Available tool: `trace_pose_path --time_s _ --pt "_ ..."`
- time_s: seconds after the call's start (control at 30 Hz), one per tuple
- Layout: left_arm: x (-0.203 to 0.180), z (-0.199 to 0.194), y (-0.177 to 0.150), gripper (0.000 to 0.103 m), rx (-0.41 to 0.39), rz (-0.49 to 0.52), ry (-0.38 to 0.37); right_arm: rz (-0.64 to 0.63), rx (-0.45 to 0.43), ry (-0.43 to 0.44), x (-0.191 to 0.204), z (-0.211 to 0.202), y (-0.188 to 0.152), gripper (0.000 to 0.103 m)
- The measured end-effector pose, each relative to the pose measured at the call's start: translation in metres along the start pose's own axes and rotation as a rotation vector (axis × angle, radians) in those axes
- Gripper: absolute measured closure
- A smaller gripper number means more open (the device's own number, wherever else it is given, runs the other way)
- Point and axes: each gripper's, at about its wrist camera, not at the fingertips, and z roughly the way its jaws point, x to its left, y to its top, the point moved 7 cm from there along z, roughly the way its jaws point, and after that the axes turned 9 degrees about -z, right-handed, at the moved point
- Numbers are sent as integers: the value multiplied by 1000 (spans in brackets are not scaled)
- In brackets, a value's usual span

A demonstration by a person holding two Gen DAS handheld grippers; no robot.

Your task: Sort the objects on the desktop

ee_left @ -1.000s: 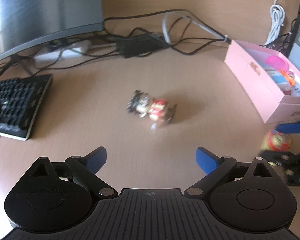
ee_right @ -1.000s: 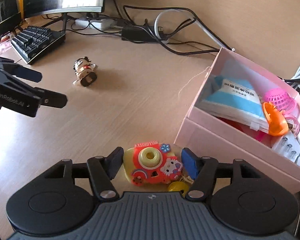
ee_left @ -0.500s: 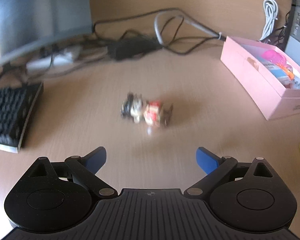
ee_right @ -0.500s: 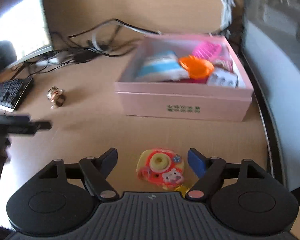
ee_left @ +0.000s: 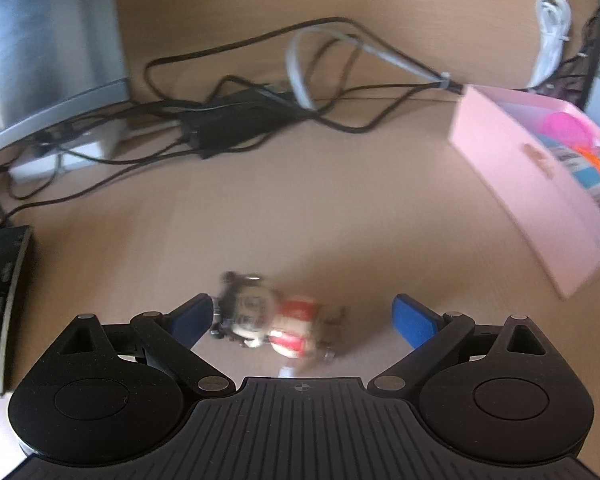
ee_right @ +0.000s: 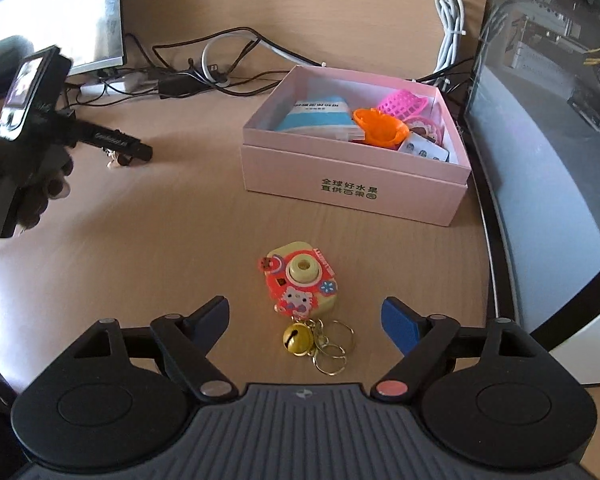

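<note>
**Figurine between the left fingers, toy camera before the right**

Figurine lies on its side on the wooden desk, blurred in the left wrist view, with a dark head toward the left finger and a red-and-white body toward the middle. The left gripper is spread wide around it; the left finger's blue pad sits just beside the head, perhaps touching, while the right pad is well apart from the toy. Nothing is pinched.

In the right wrist view, the right gripper is also spread wide and holds nothing. Between and just ahead of its fingers lies a toy camera, yellow with a red front, with a gold bell and key rings attached on the near side. Neither finger touches it.

Beyond the camera stands the pink box, open, holding a blue-and-white packet, an orange piece and a pink mesh basket, among other small items. The left gripper shows at the left of this view, low over the desk, with the figurine mostly hidden behind it.

A tangle of cables, a monitor and a keyboard lie at the back and left of the desk.
</note>
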Motion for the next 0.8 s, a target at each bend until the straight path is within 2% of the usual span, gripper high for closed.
trace_pose_path --time_s 0.07,0.17,0.23,0.27,0.33,0.4,0.53,0.6,0.7,0.8 --pt "-15 -4 -6 4 12 20 -48 -3 -2 -1 0 -1 -1 18" --pt "-43 -14 -24 4 67 77 -169 -12 1 -8 -2 3 -3 18" --pt "-63 -27 -37 4 57 141 -239 -20 2 -9 0 4 -3 18" --pt "-68 -32 -42 4 46 161 -248 -24 2 -6 0 5 -3 18" --pt "-74 -37 -49 4 16 176 -200 -34 -6 -2 3 4 -1 18" --pt "-73 -37 -47 4 -1 145 -151 -48 -13 0 6 4 1 18" --pt "-61 -22 -30 4 43 -63 -90 -74 -21 8 13 6 4 18" --pt "-61 -15 -21 3 51 -112 -75 -91 -20 2 16 7 4 18" --pt "-70 -8 -11 4 59 -133 -81 -103 -20 -1 18 6 3 18" --pt "-80 0 -8 5 59 -101 -29 -101 -22 -13 17 4 0 18"
